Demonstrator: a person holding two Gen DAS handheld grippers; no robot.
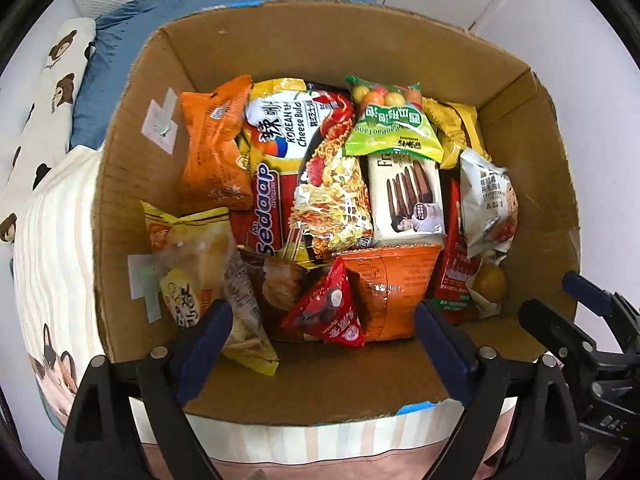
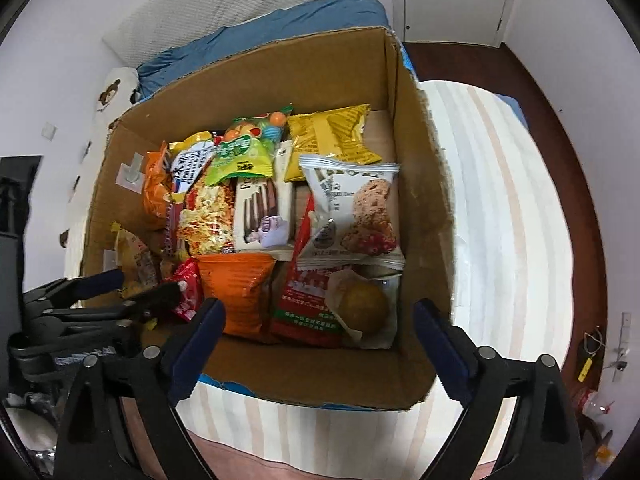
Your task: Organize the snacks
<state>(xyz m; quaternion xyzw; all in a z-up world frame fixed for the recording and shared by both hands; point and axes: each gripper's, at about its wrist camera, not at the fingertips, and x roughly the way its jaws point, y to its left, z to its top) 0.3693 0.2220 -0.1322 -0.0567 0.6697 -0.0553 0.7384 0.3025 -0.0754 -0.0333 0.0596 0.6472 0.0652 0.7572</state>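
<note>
Both grippers, left [image 1: 324,336] and right [image 2: 318,332], hang with jaws wide and empty over the crammed box [image 1: 132,208], so grabbing one packet probably drags its slippery neighbours along too.

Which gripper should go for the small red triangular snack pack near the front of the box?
Probably left. The left gripper hangs open right above the red triangular pack, while the right gripper is open over the orange bag and red packet, further right.
</note>
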